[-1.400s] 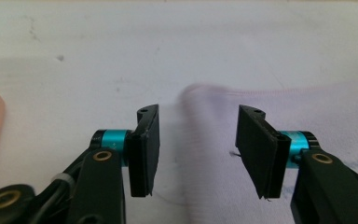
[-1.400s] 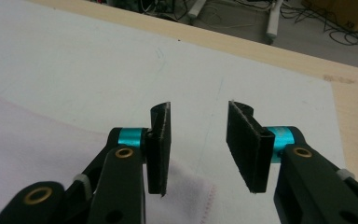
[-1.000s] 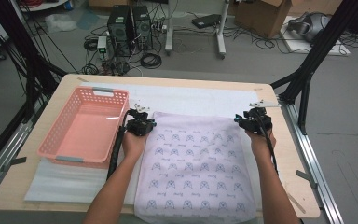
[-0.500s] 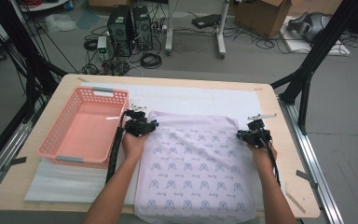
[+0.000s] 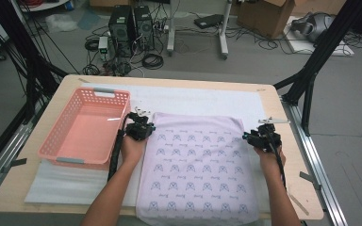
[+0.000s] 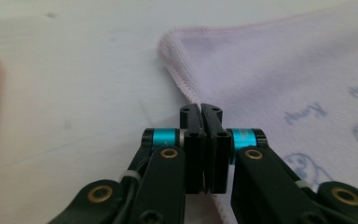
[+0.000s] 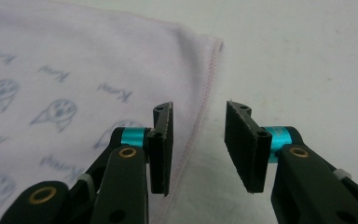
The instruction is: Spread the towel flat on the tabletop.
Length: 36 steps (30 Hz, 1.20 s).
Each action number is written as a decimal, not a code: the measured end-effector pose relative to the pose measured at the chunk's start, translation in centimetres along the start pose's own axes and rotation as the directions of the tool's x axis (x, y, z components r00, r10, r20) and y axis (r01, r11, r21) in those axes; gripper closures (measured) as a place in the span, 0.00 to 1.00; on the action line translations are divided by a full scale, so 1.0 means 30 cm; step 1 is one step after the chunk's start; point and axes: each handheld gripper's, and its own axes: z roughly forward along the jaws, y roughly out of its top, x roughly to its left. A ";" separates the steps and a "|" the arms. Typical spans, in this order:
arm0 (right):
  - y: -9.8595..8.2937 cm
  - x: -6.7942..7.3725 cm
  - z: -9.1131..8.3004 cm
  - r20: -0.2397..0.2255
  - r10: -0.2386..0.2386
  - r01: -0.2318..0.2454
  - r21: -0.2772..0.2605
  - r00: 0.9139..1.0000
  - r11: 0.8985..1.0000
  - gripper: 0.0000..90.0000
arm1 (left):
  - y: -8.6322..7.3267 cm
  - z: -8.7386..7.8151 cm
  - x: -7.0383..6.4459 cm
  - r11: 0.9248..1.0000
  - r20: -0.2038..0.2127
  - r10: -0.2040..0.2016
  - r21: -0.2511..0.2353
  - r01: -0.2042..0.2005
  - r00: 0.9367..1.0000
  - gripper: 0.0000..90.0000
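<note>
Two hand-held grippers work one patterned lilac towel (image 5: 198,169) spread flat on one white mat (image 5: 193,100). Left gripper (image 6: 200,109) has its jaws pressed together on the towel's left hem near the far corner; right gripper (image 7: 198,122) stands with jaws apart, straddling the right hem. One pink basket (image 5: 86,127) sits at left.
</note>
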 end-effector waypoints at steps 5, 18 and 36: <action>-0.047 0.027 -0.053 -0.033 -0.037 0.037 -0.006 0.999 0.999 0.65 | 0.000 -0.003 0.000 0.999 0.067 -0.038 -0.007 0.038 0.997 0.76; -0.128 0.063 -0.079 -0.022 -0.106 0.107 0.059 0.994 0.992 0.97 | -0.019 -0.105 -0.030 0.987 0.253 -0.003 -0.153 0.043 0.967 0.45; -0.208 0.103 -0.257 -0.128 -0.147 0.123 -0.178 0.981 0.976 0.26 | -0.147 -0.269 -0.059 0.963 0.390 0.085 -0.269 0.025 0.917 0.22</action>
